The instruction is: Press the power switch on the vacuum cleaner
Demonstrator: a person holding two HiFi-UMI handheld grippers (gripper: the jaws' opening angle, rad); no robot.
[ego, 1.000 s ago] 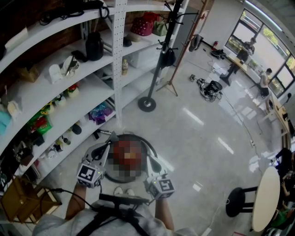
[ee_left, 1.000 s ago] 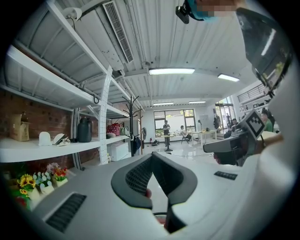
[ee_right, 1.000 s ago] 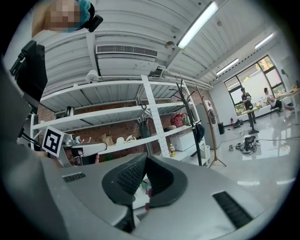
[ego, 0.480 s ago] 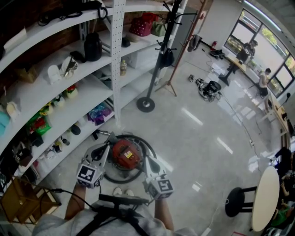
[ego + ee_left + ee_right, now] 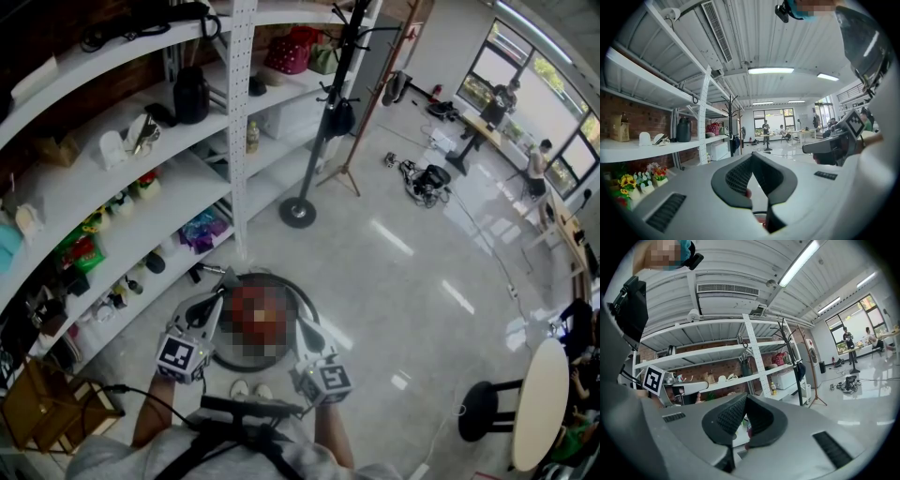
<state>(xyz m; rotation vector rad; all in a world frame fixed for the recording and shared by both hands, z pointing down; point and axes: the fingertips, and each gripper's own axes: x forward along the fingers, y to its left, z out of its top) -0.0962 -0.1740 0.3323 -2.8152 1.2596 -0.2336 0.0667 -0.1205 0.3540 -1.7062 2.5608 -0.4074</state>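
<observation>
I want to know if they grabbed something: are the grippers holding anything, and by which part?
Nothing is held. The left gripper and the right gripper each have their jaws shut tip to tip, with nothing between.

Big curved white shelving [image 5: 141, 178] runs along the left, loaded with odds and ends — a black jug [image 5: 191, 92], a red bag [image 5: 289, 52] further back, little flower pots [image 5: 120, 202] lower down. A black coat stand [image 5: 325, 122] stands on the glossy floor [image 5: 403, 272] just past it. Near right there's a round white table [image 5: 542, 403] with a black stool [image 5: 483, 410] beside it (wooden crate [image 5: 52, 408] near left). A person [image 5: 537, 161] stands far right by the windows.
</observation>
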